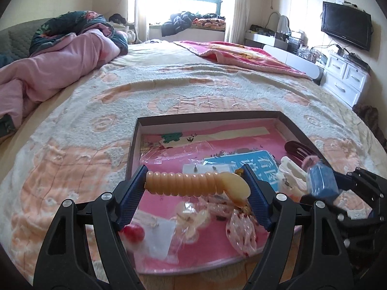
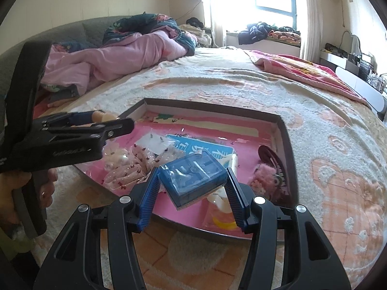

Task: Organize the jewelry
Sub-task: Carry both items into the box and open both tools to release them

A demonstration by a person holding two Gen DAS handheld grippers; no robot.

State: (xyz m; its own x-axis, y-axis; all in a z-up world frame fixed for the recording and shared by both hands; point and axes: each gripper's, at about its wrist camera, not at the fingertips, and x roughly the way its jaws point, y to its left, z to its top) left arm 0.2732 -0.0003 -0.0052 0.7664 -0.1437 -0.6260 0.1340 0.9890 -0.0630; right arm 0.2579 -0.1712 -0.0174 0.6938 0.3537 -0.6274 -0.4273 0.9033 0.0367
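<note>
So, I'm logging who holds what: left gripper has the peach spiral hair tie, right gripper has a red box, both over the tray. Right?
Nearly. The box in the right gripper is blue, not red, as the right wrist view shows. The left gripper does hold the spiral hair tie over the tray.

both wrist cams sit close behind their claws, tilted down over the tray [image 1: 278, 116] [image 2: 283, 123] on the bed [image 1: 169, 89] [image 2: 314, 111]; both views share the tray.

A ribbed peach coil hair tie [image 1: 186, 184] lies level above the pink-lined dark-rimmed tray [image 1: 210, 117]; a clear blue plastic box [image 2: 193, 177], tilted, sits at its three o'clock.
</note>
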